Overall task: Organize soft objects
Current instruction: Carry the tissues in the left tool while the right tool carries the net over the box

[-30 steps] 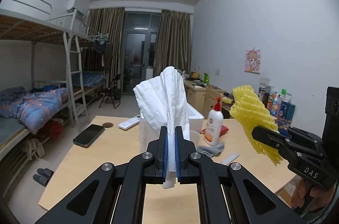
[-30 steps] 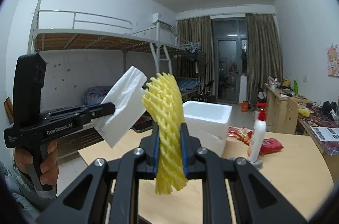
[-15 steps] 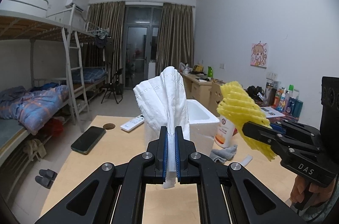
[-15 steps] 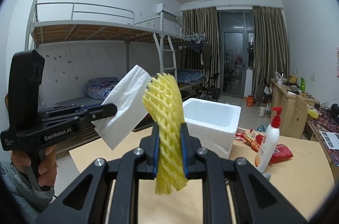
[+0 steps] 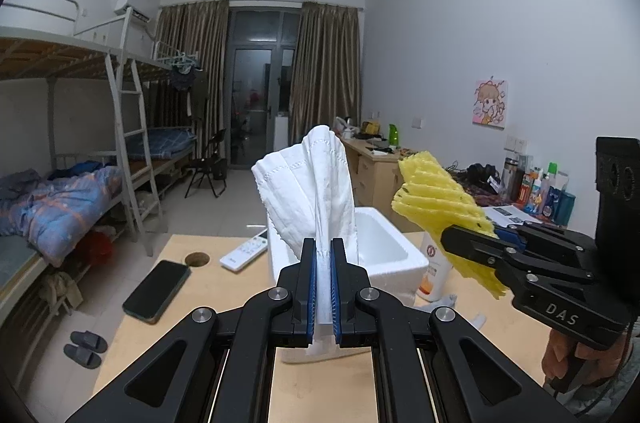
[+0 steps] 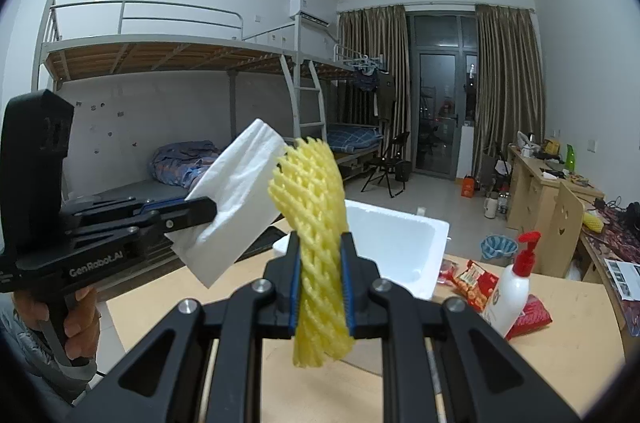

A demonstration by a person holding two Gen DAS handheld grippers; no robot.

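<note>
On the table (image 5: 200, 319), the foam box (image 5: 396, 255) sits at centre. A phone (image 5: 157, 285) lies at its 9 o'clock, and a remote control (image 5: 245, 252) lies between phone and box, nearer 10 o'clock. A pump bottle (image 6: 514, 289) stands at the box's 3 o'clock, with snack packets (image 6: 474, 281) behind it. Off the table, bunk beds (image 5: 80, 191) lie at 9 o'clock, desks (image 5: 372, 167) at 2 o'clock and a folding chair (image 5: 208, 173) at 11 o'clock.
</note>
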